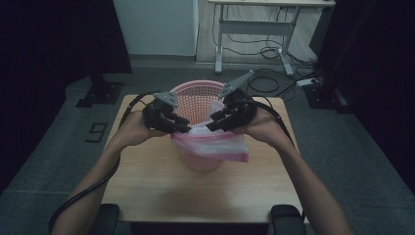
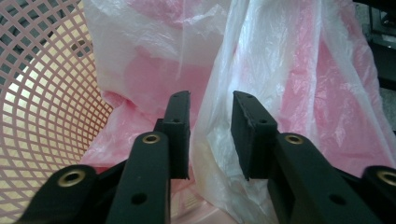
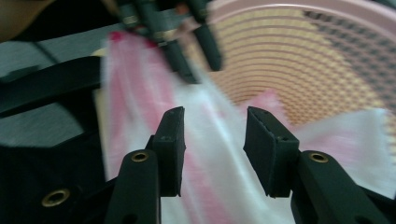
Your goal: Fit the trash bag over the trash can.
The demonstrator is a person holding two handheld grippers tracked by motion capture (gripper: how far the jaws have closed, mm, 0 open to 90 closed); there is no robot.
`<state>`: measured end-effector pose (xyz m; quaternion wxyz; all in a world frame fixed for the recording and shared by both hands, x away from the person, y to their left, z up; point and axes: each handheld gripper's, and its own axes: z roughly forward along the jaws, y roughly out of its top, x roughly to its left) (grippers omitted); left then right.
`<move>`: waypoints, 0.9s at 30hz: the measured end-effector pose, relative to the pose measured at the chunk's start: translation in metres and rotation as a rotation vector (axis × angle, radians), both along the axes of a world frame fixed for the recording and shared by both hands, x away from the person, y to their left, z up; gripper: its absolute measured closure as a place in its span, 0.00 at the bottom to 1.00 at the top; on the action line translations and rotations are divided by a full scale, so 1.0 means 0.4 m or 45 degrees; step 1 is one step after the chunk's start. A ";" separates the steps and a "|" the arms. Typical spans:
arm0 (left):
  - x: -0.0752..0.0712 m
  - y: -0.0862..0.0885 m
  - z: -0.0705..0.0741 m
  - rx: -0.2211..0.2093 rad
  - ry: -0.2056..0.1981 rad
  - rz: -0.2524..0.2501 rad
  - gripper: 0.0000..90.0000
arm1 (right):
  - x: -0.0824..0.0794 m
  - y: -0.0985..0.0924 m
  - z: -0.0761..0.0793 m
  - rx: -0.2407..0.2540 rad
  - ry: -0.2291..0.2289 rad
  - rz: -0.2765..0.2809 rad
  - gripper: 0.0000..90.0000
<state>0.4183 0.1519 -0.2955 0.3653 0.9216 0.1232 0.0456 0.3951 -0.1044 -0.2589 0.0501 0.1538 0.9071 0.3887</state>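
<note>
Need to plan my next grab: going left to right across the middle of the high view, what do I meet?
Person's left hand → left gripper → pink-and-clear plastic bag draped over the pink basket rim → right gripper → person's right hand.

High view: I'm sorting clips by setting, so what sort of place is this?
Probably a lab or office room set up for recording. A small wooden table holds a pink basket on grey carpet, a height-adjustable desk stands behind with loose cables under it, and dark curtains hang at both sides.
</note>
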 end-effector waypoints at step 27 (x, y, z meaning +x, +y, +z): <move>-0.029 -0.005 0.049 0.045 -0.051 -0.017 0.95 | 0.040 0.017 0.001 0.007 0.029 -0.008 0.84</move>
